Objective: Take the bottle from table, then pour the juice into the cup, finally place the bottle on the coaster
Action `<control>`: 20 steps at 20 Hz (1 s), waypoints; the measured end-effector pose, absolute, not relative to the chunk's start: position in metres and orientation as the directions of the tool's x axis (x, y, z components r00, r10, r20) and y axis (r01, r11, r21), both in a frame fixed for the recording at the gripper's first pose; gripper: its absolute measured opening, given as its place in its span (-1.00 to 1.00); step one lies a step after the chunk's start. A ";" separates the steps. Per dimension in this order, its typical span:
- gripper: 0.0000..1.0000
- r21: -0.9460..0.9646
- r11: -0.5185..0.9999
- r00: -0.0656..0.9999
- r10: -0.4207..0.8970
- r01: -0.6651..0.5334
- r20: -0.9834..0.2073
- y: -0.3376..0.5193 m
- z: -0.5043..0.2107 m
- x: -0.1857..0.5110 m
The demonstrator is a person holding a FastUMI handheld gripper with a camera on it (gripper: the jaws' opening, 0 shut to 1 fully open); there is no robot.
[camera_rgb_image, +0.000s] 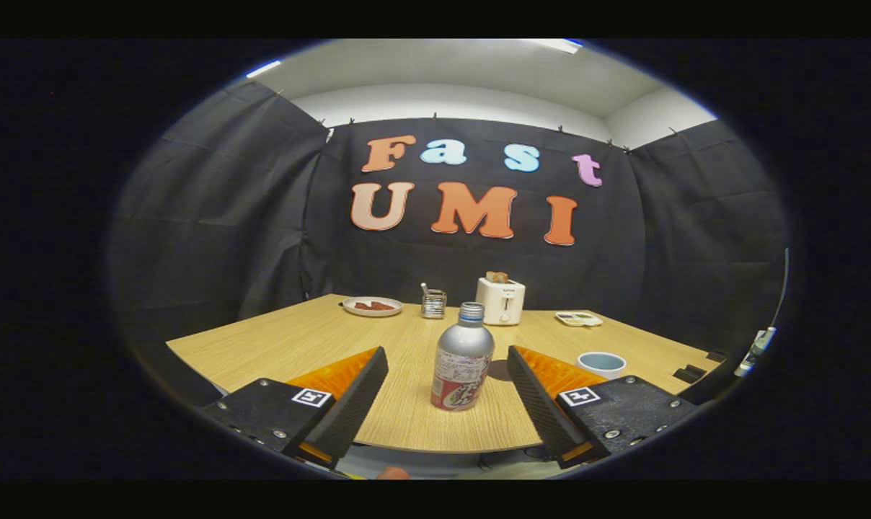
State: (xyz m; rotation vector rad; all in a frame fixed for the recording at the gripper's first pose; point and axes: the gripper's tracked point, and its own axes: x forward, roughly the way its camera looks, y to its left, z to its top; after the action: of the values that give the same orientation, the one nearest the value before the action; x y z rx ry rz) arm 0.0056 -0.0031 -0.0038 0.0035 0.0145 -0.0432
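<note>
Flanking upright bottle (462,358), tool (448,369) spread wide

Wooden worktop (298,339) with bottle (462,358), cup (601,364), dark coaster (499,370), toaster (500,300), plate (372,306), small tray (578,318).

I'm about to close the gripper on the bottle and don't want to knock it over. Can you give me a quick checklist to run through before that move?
1. Gripper open wide enough for the bottle: ok, the fingers are spread with a gap on each side.
2. Bottle upright on the table: ok.
3. Bottle centred between the fingers: ok, slightly nearer the right one.
4. Fingers far enough forward to grip the body: not ok, the bottle stands just ahead of the tips.
5. Bottle cap off for pouring: cannot tell.
6. Cup upright and unobstructed: ok, beyond the right finger.
</note>
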 end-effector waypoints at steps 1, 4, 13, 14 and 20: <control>0.97 0.008 0.999 0.999 -0.044 0.044 -0.016 -0.003 -0.005 0.005; 0.97 0.045 0.998 0.998 -0.047 0.049 -0.041 -0.003 -0.011 0.005; 0.97 0.087 0.991 0.981 -0.087 0.103 -0.173 -0.017 -0.051 0.024; 0.98 0.076 0.991 0.978 -0.097 0.112 -0.185 -0.020 -0.057 0.026; 0.98 0.074 0.991 0.961 -0.089 0.112 -0.260 -0.022 -0.085 0.053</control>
State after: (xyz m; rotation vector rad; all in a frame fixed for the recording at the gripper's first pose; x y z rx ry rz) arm 0.0532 -0.0224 -0.0850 0.0888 0.2594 -0.1016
